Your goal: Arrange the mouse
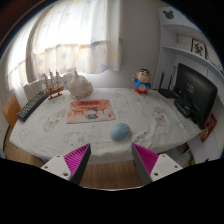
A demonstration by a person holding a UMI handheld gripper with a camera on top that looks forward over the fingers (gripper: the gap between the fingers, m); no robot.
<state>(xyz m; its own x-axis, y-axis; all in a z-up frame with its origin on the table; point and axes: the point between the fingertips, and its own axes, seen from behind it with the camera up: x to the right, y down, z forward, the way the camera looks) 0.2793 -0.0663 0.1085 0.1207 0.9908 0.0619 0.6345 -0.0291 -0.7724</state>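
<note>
The gripper point(110, 162) hangs back from the table point(150, 128) with its two fingers spread wide and nothing between them; the pink pads point(76, 159) face each other across an empty gap, so it carries nothing. The mouse point(120, 131), a small pale blue shape, lies on the table's near part, just ahead of the fingers and a little beyond the gap, not touched by either. Taking the mouse as the landmark: a printed mat point(91, 111) lies flat just behind it and to its left, well inside the tabletop; a monitor point(195, 98) stands off to its right at the table's far end; a small doll point(144, 81) sits behind it toward the wall, and a pale lumpy object point(79, 87) rests behind the mat, farther left. By my reading the task has scarcely begun: the mouse sits off the mat, near the table's front edge, and it is not yet grasped. What remains, as I judge it, is the whole of the work, namely closing in on the mouse, taking hold of it and setting it where it belongs, perhaps on the mat, though that target is a guess
</note>
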